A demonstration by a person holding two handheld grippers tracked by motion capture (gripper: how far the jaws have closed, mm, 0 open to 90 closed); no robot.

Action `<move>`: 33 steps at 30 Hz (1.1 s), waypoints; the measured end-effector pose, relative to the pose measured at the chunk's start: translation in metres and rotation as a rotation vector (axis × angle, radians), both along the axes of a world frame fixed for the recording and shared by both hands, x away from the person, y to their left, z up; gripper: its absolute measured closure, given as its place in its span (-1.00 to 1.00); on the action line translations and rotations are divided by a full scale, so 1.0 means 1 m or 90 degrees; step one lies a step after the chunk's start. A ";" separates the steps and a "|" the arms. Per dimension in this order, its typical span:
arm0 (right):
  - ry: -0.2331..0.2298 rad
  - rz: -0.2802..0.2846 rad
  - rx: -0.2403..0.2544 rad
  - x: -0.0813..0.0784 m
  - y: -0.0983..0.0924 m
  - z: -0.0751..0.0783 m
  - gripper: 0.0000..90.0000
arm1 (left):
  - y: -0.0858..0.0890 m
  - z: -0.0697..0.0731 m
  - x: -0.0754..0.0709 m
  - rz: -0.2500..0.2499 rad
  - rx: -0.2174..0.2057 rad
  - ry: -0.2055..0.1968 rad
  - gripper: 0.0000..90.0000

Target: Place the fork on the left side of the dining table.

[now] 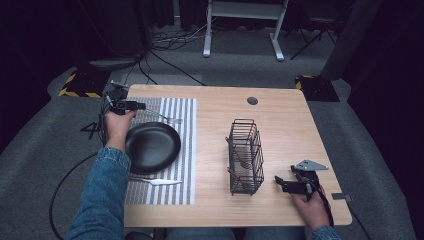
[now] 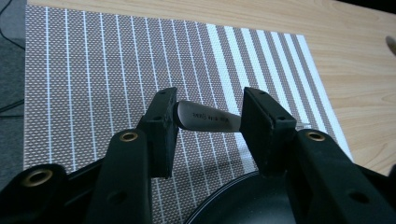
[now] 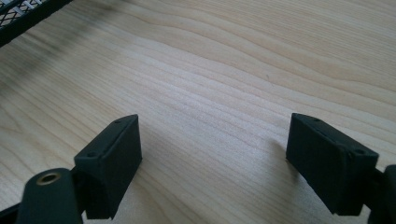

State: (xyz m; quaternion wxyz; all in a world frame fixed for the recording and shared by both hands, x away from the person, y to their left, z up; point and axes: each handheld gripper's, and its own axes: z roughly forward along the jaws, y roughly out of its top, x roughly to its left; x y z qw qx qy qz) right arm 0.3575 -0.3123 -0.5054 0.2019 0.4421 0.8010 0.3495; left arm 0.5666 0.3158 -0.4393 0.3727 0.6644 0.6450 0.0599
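Steel fork [image 2: 205,119] handle sits clamped between the left gripper [image 2: 208,122] jaws over the striped placemat [image 2: 93,70] — beside the black plate [image 1: 152,146]; the right gripper [image 3: 212,163] hangs wide open above bare table [image 3: 224,70].

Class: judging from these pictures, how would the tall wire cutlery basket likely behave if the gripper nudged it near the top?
The wire cutlery basket stands tall on a narrow base, so it would probably tip rather than slide. Its open wire build suggests it is light. The bare wooden table looks smooth, offering little grip.

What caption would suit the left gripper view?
Left gripper fingers around a metal handle above a striped placemat and black plate.
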 end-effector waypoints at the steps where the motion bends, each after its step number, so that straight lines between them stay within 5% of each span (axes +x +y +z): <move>1: 0.000 0.000 0.000 0.000 0.000 0.000 -0.60 | 0.001 -0.001 0.000 0.000 -0.003 0.002 0.26; 23: 0.000 0.000 0.000 0.000 0.000 0.000 -0.60 | 0.015 -0.017 -0.003 0.031 0.006 0.042 0.25; 33: 0.000 0.000 0.000 0.000 0.000 0.000 -0.60 | 0.021 -0.015 -0.007 0.052 0.011 0.027 0.21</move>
